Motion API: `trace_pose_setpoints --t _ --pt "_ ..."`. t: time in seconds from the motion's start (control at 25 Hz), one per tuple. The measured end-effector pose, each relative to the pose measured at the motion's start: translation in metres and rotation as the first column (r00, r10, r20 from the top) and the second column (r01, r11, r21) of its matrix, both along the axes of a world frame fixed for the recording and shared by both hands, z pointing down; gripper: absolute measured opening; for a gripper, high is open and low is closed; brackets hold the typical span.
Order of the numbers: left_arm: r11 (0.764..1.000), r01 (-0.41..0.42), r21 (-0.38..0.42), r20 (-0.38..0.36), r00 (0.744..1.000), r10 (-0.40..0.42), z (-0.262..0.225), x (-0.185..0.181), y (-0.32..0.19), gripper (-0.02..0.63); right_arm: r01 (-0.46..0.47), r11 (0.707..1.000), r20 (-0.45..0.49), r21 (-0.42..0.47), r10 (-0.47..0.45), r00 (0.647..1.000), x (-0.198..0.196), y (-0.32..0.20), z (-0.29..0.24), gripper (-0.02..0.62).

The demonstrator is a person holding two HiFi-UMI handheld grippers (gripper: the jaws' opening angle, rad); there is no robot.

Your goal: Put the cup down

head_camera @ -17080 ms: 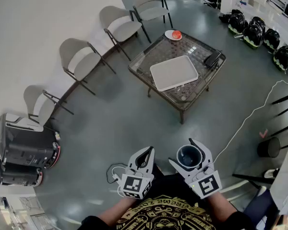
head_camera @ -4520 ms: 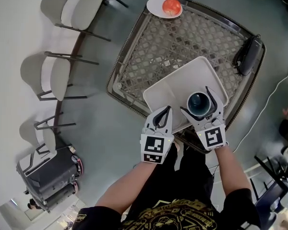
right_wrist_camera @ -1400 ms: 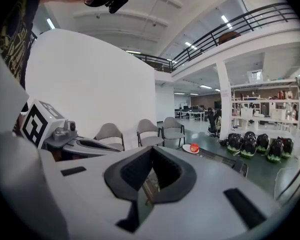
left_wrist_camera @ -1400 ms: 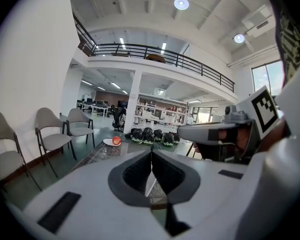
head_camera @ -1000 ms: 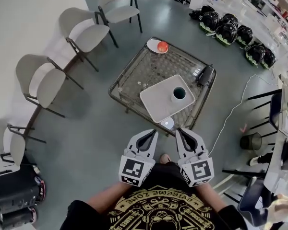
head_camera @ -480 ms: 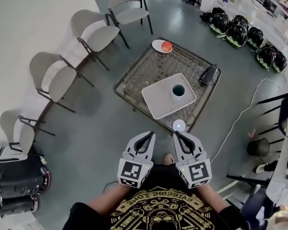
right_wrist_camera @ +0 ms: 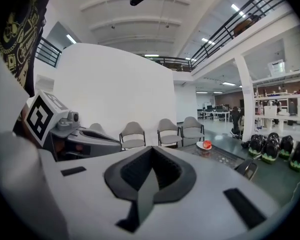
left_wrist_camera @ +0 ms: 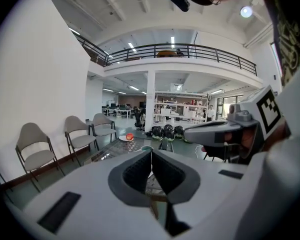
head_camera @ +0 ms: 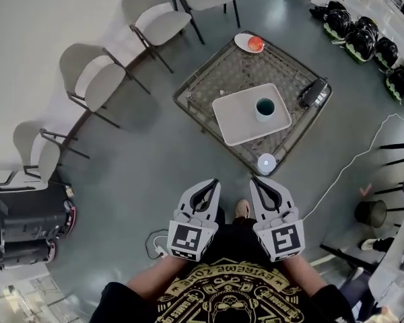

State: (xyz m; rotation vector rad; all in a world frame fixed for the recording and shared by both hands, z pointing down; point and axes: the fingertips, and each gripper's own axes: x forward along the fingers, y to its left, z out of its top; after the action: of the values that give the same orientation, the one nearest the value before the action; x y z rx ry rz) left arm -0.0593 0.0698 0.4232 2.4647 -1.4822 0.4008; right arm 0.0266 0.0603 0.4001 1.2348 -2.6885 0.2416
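The dark teal cup (head_camera: 264, 108) stands upright on the white tray (head_camera: 239, 123) on the low glass-topped table (head_camera: 202, 86), well away from both grippers. My left gripper (head_camera: 212, 184) and right gripper (head_camera: 256, 182) are held side by side close to my body, over the floor short of the table. Both are shut, with nothing between the jaws. In the left gripper view the left gripper (left_wrist_camera: 151, 152) has its jaws meeting, and a sliver of the cup (left_wrist_camera: 147, 147) shows just beyond them. The right gripper (right_wrist_camera: 151, 149) is likewise closed and holds nothing.
On the table's far corner a white plate with a red fruit (head_camera: 249, 44) rests, and a black device (head_camera: 314, 93) lies at its right edge. A white round object (head_camera: 266, 163) sits by the near edge. Grey chairs (head_camera: 97, 79) line the left wall; helmets (head_camera: 363, 32) and a cable (head_camera: 350, 167) lie to the right.
The head view has shifted, so the table now sits higher and further right in the frame. The cup stays on the tray. Both grippers remain shut and empty near my body.
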Motion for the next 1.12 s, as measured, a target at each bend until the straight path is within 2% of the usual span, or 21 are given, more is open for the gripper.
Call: trace_pose_setpoints --t 0.24,0.72,1.12 --pt "1.000 0.018 -0.012 -0.007 1.000 -0.018 0.007 -0.006 0.005 0.009 0.036 0.999 -0.024 0.017 -0.035 0.999 -0.007 0.009 0.001 0.006" --pt "0.996 -0.091 0.018 0.007 0.996 0.091 0.006 0.014 0.001 0.009 -0.013 1.000 -0.021 0.008 0.014 1.000 -0.001 0.023 0.007 0.005" --pt "0.997 -0.082 0.012 0.012 0.997 0.082 0.009 0.007 0.007 0.009 -0.020 1.000 -0.021 0.011 0.020 1.000 -0.006 0.021 0.010 0.003"
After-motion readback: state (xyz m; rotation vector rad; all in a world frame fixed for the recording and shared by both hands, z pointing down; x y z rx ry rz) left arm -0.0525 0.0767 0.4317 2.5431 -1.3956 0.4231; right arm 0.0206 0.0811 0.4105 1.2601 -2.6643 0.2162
